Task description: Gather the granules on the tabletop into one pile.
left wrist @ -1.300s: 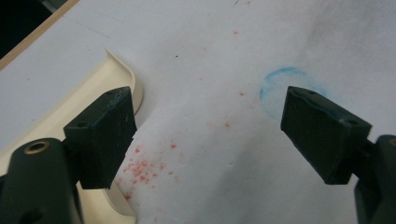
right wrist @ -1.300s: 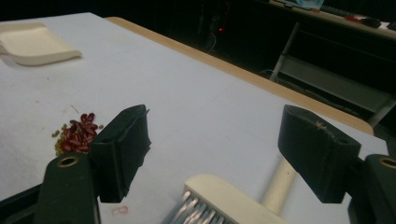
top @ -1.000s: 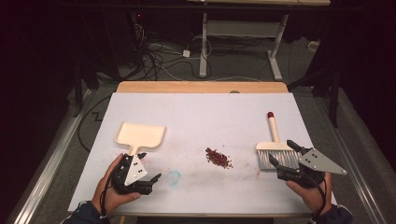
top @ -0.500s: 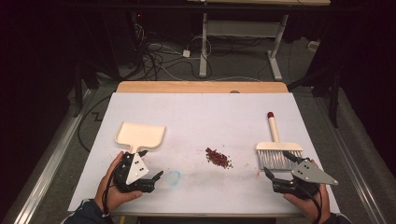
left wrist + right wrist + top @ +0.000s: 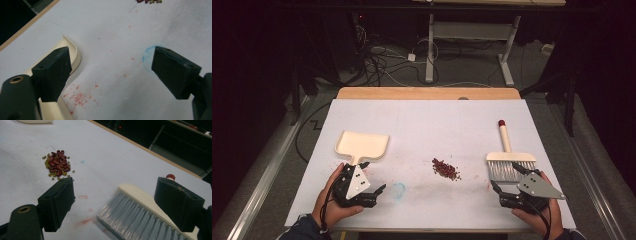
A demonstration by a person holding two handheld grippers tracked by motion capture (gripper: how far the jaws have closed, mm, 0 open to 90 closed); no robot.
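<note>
A cream dustpan (image 5: 362,145) lies at the left of the white table, handle toward my left gripper (image 5: 373,176), which rests open just behind it with nothing between the jaws. In the left gripper view the dustpan's handle (image 5: 75,53) runs beside one jaw. A small pile of red and green beans (image 5: 445,169) sits mid-table. A brush (image 5: 510,160) with grey bristles and a red-tipped handle lies at the right. My right gripper (image 5: 504,175) is just on the near side of the bristles (image 5: 130,220); its jaws have just been opening and stand open, touching nothing.
A faint blue ring (image 5: 398,189) and red stains mark the white table cover (image 5: 427,125). The wooden table edge (image 5: 427,93) runs along the far side. Beyond it are a desk frame (image 5: 472,35) and cables on the dark floor.
My right gripper has drawn back from the brush bristles toward the near table edge, its jaws a little wider. The left hand, dustpan, brush and beans have not moved.
</note>
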